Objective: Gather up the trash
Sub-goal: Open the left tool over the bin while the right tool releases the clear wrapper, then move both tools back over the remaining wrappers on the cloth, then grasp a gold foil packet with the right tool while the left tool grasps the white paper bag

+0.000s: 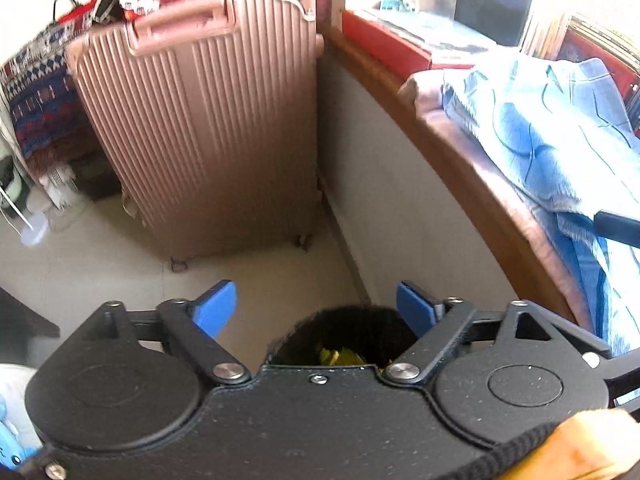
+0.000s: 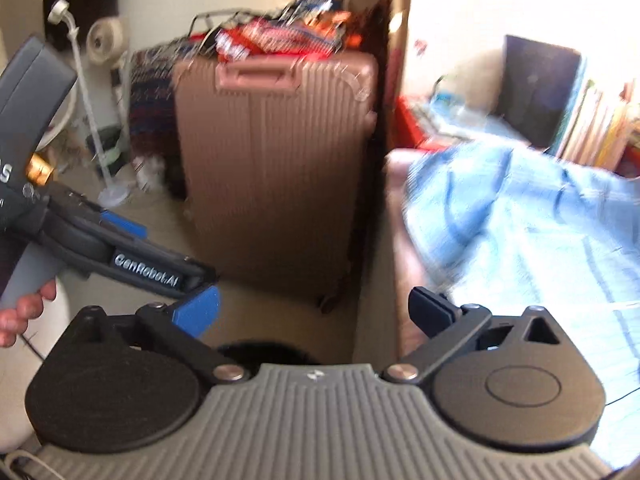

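Two grippers hang over the pale tiled floor (image 1: 100, 264) of a small, crowded room. A ribbed, rose-brown hard-shell suitcase (image 1: 200, 128) stands upright at about twelve o'clock in both views, with its long axis vertical and its handle on top. Patterned red and blue textiles (image 1: 40, 100) are piled behind it at ten o'clock. At two o'clock a bed with a wooden edge (image 1: 460, 168) carries a crumpled light blue blanket (image 1: 560, 132), and beyond it books lean on a bright shelf.

The left gripper (image 1: 316, 308) has its blue pads wide apart, with nothing between them. Just below it, at six o'clock, is the round opening of a black trash bag (image 1: 348, 332), which faces upward; small yellow-green scraps of trash (image 1: 336, 357) lie inside. Their shape is too small to tell.

The right gripper (image 2: 314, 312) also stands fully spread and empty, over the same dark opening (image 2: 264, 354). In the right view the left gripper (image 2: 132, 248) appears at nine o'clock, held by a hand (image 2: 24, 312).
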Demonstrator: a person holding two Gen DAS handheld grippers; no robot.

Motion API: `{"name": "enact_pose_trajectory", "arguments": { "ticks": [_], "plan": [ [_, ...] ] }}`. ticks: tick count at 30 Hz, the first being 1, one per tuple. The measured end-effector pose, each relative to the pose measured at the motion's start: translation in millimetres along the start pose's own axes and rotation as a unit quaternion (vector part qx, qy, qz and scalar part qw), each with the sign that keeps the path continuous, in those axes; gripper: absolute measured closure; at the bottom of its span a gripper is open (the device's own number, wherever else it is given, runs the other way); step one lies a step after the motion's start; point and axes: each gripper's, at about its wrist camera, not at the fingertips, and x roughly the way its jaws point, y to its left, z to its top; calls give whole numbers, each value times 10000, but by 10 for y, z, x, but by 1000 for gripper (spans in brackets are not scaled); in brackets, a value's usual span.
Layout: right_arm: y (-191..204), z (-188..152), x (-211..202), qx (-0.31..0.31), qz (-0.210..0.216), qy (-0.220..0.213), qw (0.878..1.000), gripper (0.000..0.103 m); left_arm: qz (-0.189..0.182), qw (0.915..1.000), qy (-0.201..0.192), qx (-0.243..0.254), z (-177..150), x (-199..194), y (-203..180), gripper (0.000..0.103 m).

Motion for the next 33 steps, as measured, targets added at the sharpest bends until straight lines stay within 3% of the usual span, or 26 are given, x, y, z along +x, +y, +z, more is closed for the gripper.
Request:
{"name": "enact_pose_trajectory", "arguments": {
  "ticks": [7,12,18,23,25,27,30,33],
  "plan": [
    [-296,-9,-167,274,-647,-121,9975,0,-222,9996,-188,-61,269,-27,-268,12],
    [-743,-30,-312,572,-1424,-221,9879,0,-543,9954,-535,576,571,-81,-831,12],
    [-1478,-213,-670,1366,-2600,-267,9555,0,-1396,9799,-841,1152,856,-152,-1686,12],
    [-2070,-493,-1014,1831,-3317,-141,9253,0,-1998,9588,-868,1825,863,-148,-2437,12],
    [-2275,-585,-1095,2070,-3425,-36,9164,2,-2152,9510,-820,2061,829,-135,-2715,13],
    [-2451,-670,-1128,2231,-3422,123,9127,13,-2266,9458,-747,2201,768,-130,-2985,13],
    [-2610,-746,-1062,2213,-3291,370,9172,23,-2410,9414,-644,2270,740,-71,-3252,14],
    [-2656,-780,-982,2021,-3049,489,9294,28,-2478,9380,-602,2349,709,-36,-3393,20]
  ]
}}
